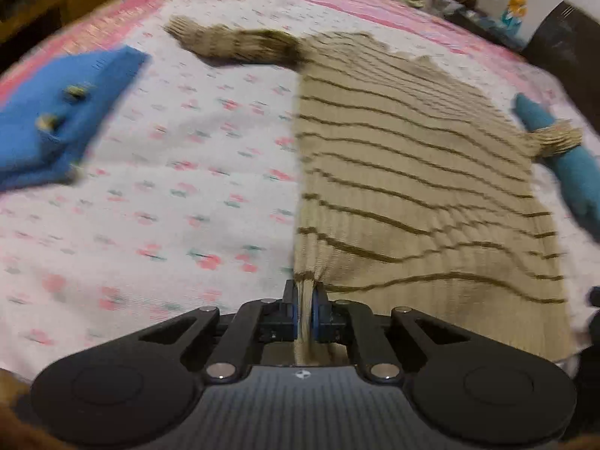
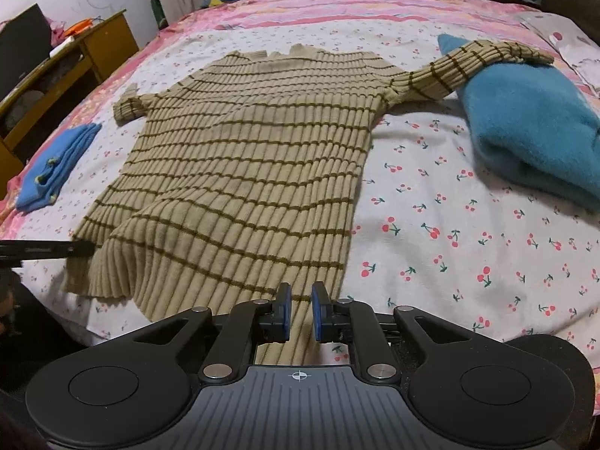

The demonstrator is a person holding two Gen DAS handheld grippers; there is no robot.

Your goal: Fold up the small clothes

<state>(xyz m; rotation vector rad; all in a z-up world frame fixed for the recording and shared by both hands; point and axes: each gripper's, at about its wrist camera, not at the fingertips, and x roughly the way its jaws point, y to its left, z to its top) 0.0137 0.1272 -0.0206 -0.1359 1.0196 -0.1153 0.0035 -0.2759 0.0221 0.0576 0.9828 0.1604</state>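
The striped sweater is spread on the cherry-print bedsheet, its hem pinched by the left gripper while the right gripper is held parted above it, one sleeve draped over a teal garment.

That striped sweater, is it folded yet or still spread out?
Spread out. The striped sweater lies flat on the bed, both sleeves out; the left gripper pinches its hem.

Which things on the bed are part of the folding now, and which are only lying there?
In the job:
- striped sweater
- left gripper, shut on its hem
- right gripper, open over the hem

Lying about:
- teal garment, under one sleeve
- folded blue cloth
- bedsheet
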